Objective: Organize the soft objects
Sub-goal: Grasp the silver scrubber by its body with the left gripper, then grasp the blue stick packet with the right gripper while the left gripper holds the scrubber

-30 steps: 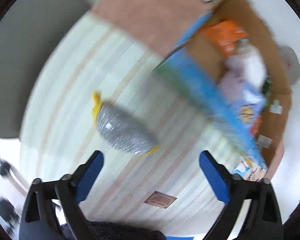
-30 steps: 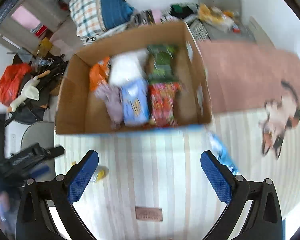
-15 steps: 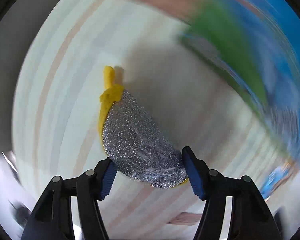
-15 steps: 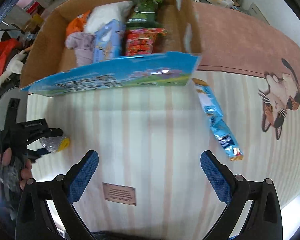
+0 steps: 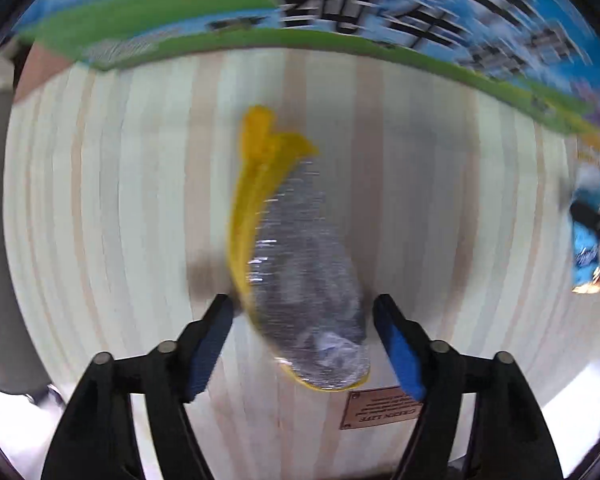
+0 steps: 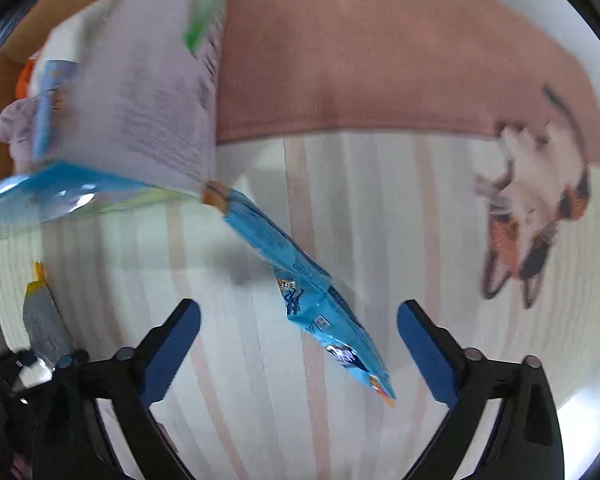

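Silver-and-yellow pouch [image 5: 304, 280] lay on striped mat [image 5: 100, 200] between opening, not-yet-pinching fingers of left gripper [image 5: 302, 344]; blue packet [image 6: 308, 300] lay between closing, spread fingers of right gripper [image 6: 298, 344]; pickup step, next likely closing, lifting toward cardboard box [image 6: 4, 40].

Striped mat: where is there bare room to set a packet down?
Bare stripes lie between the silver pouch and the blue packet, and between that packet and the cat print. Crowded along the box flap.
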